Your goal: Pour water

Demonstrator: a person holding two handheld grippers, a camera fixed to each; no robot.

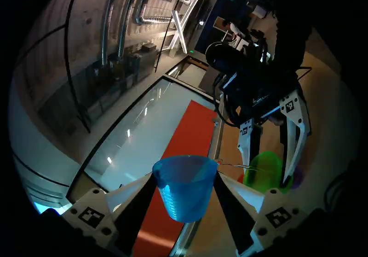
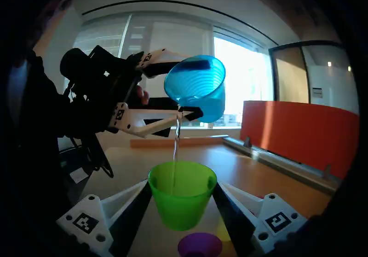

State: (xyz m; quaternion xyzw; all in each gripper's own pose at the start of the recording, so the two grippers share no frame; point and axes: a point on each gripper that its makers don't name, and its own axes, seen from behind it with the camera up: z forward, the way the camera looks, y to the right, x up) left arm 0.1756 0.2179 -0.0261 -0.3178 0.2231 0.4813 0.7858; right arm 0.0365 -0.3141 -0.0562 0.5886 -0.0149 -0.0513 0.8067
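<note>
My left gripper is shut on a translucent blue cup. In the right gripper view that blue cup is tipped over, and a thin stream of water falls from its lip into a green cup. My right gripper is shut on the green cup and holds it upright just below the blue one. The left gripper view shows the right gripper farther off, with the green cup between its fingers. The left gripper appears in the right gripper view, held by a hand.
A wooden table lies under the cups. A purple cup and a yellow one stand on it below the green cup. An orange partition runs along the table's right side. Large windows are behind.
</note>
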